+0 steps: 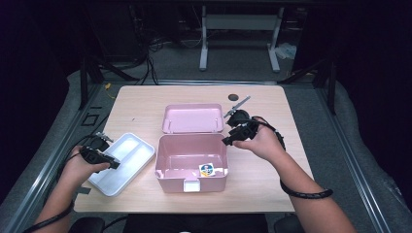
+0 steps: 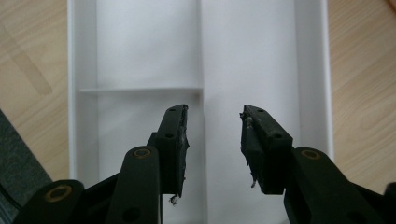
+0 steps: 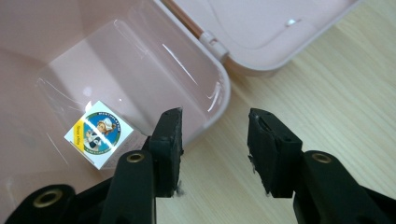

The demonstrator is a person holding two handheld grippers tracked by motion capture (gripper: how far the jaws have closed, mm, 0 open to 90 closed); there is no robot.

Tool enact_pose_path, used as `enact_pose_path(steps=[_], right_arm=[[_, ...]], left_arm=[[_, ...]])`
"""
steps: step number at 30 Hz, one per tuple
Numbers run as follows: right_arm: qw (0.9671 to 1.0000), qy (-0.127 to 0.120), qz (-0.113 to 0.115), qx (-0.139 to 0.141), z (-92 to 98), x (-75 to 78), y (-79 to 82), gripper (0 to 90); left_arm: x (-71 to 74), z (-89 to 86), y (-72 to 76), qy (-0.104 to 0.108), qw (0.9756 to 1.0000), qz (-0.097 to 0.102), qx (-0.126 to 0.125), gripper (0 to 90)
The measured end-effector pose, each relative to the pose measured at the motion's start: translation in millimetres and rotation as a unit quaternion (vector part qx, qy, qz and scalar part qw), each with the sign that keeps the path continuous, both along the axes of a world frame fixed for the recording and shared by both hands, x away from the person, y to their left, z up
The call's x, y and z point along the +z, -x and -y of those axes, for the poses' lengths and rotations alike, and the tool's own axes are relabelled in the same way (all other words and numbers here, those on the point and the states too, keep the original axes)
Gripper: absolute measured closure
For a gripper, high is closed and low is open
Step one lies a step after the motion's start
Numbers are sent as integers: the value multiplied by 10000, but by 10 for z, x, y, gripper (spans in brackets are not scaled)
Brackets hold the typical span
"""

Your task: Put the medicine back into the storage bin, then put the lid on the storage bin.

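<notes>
Left gripper [image 2: 214, 144] jaws apart, right gripper [image 3: 215, 151] seemingly likewise

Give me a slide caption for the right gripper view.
Open hand-held gripper over the corner of a pink box containing a small packet.

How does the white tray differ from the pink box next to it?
The white tray is shallow, flat and lidless, split by thin dividers; the pink box is deep, with a hinged lid lying open behind it. The tray sits skewed at the table's left; the box sits square in the middle. The tray holds nothing; the box holds a small printed packet. Both are open-topped plastic rectangles.
</notes>
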State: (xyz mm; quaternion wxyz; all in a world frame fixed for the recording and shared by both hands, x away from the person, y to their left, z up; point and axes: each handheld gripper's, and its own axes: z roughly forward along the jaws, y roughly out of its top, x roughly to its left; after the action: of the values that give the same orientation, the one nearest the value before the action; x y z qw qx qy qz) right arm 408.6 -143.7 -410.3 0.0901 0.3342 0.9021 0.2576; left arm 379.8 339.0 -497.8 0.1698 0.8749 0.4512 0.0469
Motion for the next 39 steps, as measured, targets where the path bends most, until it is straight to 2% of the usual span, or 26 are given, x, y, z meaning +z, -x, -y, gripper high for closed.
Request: enact_pose_path(steps=[3,5,6,8,12,15,20,23,24,25,29,30,33,36,39], right_arm=[[9998,-161,72,-128,138,48,25,543],[9993,-253,95,-248,224,56,26,540],[9985,-356,106,-413,320,40,16,539],[9978,-402,95,-519,389,-5,7,538],[9974,-346,118,-625,457,-92,7,535],[9968,-288,125,-734,505,-170,15,534],[9957,-328,60,-859,587,-309,21,532],[9944,-465,-17,-947,624,-403,30,531],[9928,-596,-87,-1034,641,-487,46,530],[9928,-596,-87,-1034,641,-487,46,530],[9905,-735,-151,-1151,668,-660,81,530],[9905,-735,-151,-1151,668,-660,81,530],[9890,-693,-120,-1301,697,-800,92,530],[9893,-612,-102,-1317,704,-863,94,530],[9897,-502,-76,-1339,705,-916,104,527]], left_arm=[[-14,-114,0,-13,9999,98,122,638],[-38,-177,-8,-39,9998,40,196,637],[-50,-193,-10,-58,9998,14,200,636],[-69,-198,-9,-91,9998,-38,152,624],[-41,-164,-4,-74,9999,-61,78,620],[23,-145,-11,-11,10000,-46,36,662],[88,-33,-16,-2,9997,-104,-209,689],[42,27,-59,-44,9995,-194,-262,710],[15,44,-78,-74,9993,-238,-262,722],[-12,60,-96,-86,9993,-271,-255,722],[-97,141,-157,-168,9986,-418,-275,748],[-113,158,-175,-269,9983,-429,-300,748],[-163,215,-232,-462,9969,-559,-290,773],[-163,224,-258,-510,9965,-599,-286,797],[-190,235,-306,-465,9962,-705,-217,829]])
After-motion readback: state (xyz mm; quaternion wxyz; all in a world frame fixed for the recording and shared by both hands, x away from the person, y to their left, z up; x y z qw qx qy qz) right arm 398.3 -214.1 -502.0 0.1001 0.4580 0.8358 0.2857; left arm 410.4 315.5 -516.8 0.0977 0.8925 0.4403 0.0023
